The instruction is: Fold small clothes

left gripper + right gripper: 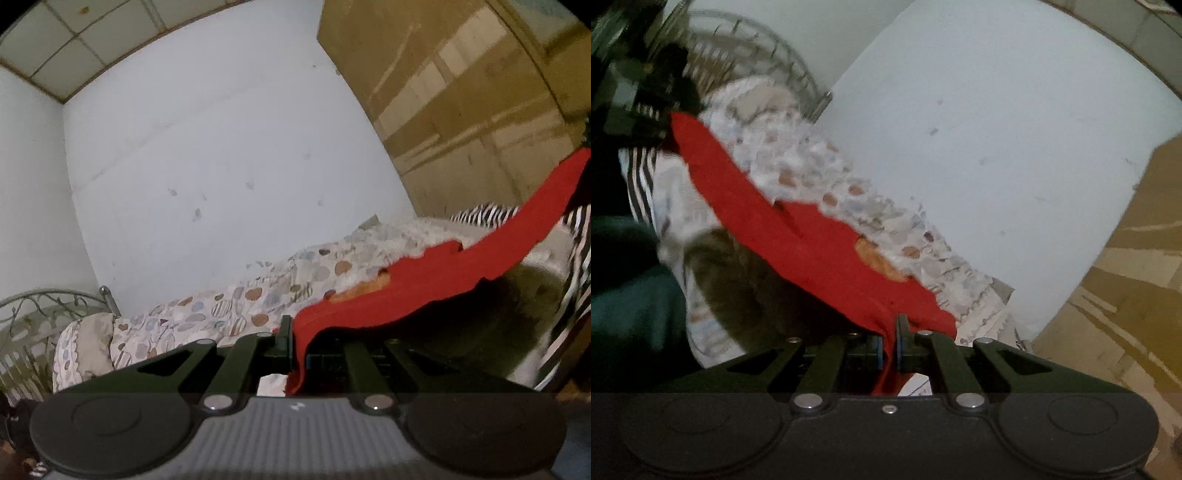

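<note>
With the red garment [436, 284] strung in the air between your two hands, you're at the stretch-out stage, and this is where it can slip away from you. Your left gripper [291, 343] has its fingers clamped together on one edge of the cloth, the fabric bunched and trailing down past the pads. Your right gripper [889, 343] is pinched on the opposite edge, a thin fold of red squeezed between the blue-lined pads. The cloth hangs as a slack, sagging band above the bed [229, 306] with its spotted cover, not lying on it; an orange patch [877, 260] shows on the garment, print or lining, I can't tell which.

Here's the risk. Both grips look shallow, biting only at the hem, so pulling the hands further apart could drag the fabric out of one pair of fingers, and the whole piece would then swing and dangle from the other. The views are tilted against each other too, which suggests your hands are rolled differently; lay it down like that and you likely put a twist into the cloth, so the fold comes out crooked. Watch the sag as well: lower it unevenly and the middle lands first and crumples on the rumpled cover. The striped cloth [576, 258] sits close by and could get caught under it.
</note>
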A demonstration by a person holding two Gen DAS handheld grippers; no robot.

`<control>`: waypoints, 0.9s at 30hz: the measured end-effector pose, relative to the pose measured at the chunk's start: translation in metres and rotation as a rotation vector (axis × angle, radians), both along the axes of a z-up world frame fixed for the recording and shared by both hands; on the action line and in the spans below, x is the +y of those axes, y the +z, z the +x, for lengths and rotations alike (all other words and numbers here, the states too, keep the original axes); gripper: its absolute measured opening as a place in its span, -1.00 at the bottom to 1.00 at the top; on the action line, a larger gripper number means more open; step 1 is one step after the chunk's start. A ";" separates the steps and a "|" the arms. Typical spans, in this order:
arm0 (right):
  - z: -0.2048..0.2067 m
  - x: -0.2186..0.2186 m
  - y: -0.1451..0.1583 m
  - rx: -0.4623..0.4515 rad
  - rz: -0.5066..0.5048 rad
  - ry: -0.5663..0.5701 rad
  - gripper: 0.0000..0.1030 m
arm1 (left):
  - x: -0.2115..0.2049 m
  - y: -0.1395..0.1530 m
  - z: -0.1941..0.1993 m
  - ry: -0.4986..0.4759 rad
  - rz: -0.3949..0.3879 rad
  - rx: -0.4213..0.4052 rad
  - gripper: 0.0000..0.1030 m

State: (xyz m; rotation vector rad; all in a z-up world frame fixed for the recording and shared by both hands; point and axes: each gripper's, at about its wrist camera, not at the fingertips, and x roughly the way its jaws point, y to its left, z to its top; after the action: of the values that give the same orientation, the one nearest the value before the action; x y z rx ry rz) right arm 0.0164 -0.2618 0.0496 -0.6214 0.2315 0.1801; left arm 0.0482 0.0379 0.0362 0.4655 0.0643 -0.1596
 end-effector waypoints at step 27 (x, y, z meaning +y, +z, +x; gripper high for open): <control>0.213 -0.045 0.105 0.125 0.158 -0.018 -0.87 | 0.002 0.109 0.266 -0.041 -0.248 0.452 -0.88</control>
State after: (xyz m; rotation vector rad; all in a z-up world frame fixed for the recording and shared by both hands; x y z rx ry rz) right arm 0.2294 -0.3063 0.1542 -0.4514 0.3397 0.2174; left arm 0.3144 0.0398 0.1452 0.1767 0.4731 -0.3069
